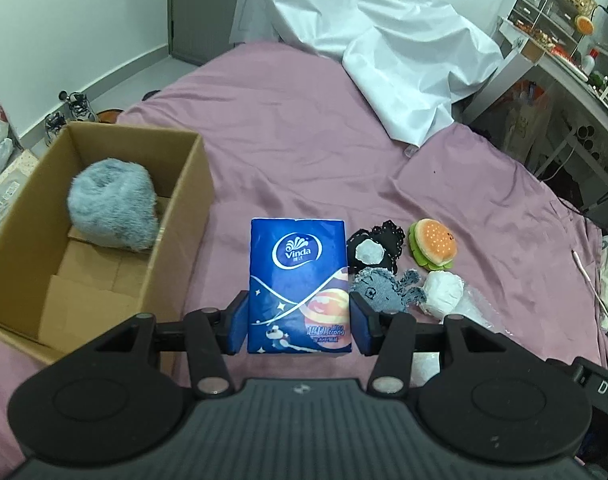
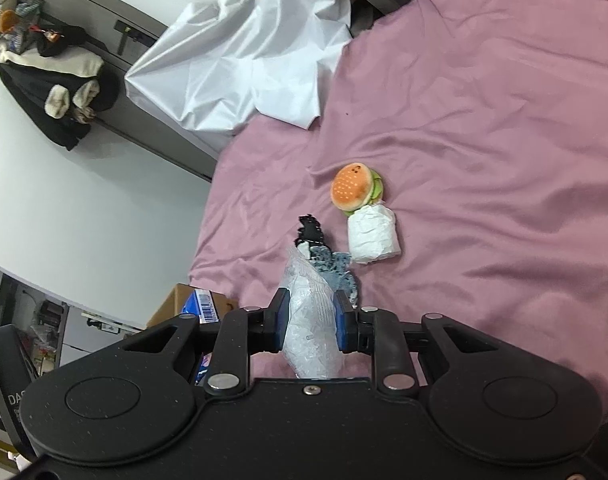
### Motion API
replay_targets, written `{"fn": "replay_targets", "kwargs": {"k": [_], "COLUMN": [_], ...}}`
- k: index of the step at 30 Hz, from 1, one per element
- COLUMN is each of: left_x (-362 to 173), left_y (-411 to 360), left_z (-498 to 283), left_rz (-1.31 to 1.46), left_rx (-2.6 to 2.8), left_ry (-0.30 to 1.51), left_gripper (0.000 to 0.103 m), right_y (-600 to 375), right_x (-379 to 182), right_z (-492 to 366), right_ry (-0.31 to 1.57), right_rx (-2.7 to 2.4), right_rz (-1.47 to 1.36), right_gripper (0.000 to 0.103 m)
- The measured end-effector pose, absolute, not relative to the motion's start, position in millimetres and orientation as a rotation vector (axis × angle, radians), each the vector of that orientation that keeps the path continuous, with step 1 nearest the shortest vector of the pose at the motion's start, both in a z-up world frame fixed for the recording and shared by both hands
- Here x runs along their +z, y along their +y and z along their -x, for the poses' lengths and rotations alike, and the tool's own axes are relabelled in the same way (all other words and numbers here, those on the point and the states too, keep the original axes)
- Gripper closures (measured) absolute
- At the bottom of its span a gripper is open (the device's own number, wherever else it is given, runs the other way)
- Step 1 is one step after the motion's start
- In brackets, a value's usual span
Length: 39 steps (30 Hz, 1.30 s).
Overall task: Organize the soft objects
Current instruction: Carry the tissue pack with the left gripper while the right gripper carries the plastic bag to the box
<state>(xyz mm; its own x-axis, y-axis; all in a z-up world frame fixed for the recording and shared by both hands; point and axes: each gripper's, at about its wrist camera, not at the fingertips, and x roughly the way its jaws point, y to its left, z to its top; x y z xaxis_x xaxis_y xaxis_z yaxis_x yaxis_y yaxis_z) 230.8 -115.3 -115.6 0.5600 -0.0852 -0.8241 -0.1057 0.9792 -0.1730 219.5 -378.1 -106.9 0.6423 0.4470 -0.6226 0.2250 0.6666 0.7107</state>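
Note:
My left gripper is shut on a blue Vinda tissue pack, held above the pink bedsheet, right of an open cardboard box that holds a grey fluffy plush. My right gripper is shut on a clear bubble-wrap bag above the bed. On the sheet lie a burger plush, a white wrapped bundle, a grey denim toy and a black-and-white patch.
A crumpled white sheet lies at the far end of the bed. Shelves and clutter stand to the right. Shoes and bags sit on the floor beyond the box. A white cable lies at the bed's right edge.

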Motion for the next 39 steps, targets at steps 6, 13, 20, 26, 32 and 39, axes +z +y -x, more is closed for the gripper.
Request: {"fn": "replay_targets", "kwargs": {"k": [6,13,20,26,32,39], "left_x": [-97,-77,-64,-61,-57,-56], "left_y": [-101,-72,-42,-14,14,45], "left_z": [-214,-200,-194,-196,-200,-210], "left_rz": [0.225,0.242,0.258,0.287,0.301,0.332], "left_rx": [0.027,0.053,0.083,0.121,0.153,0.183], "left_ry": [0.941,0.896,0.873,0.879,0.888,0.931], "left_gripper": [0.053,0.053,0.053,0.053,0.053,0.053], "right_y": [-369,-354,-335,-316,-300,-277], "right_x": [-93,-78,-64,-58,-49,-35], "right_z": [-212,-212,-212,-213,-219,-233], "right_ry": [0.848,0.807,0.763,0.733,0.71,0.716], "right_rx": [0.191,0.251,0.285,0.308,0.32,0.366], "right_rz": [-0.816,-0.764,-0.747,-0.75,-0.74,-0.709], "right_gripper": [0.08,0.08,0.08,0.08,0.08,0.08]}}
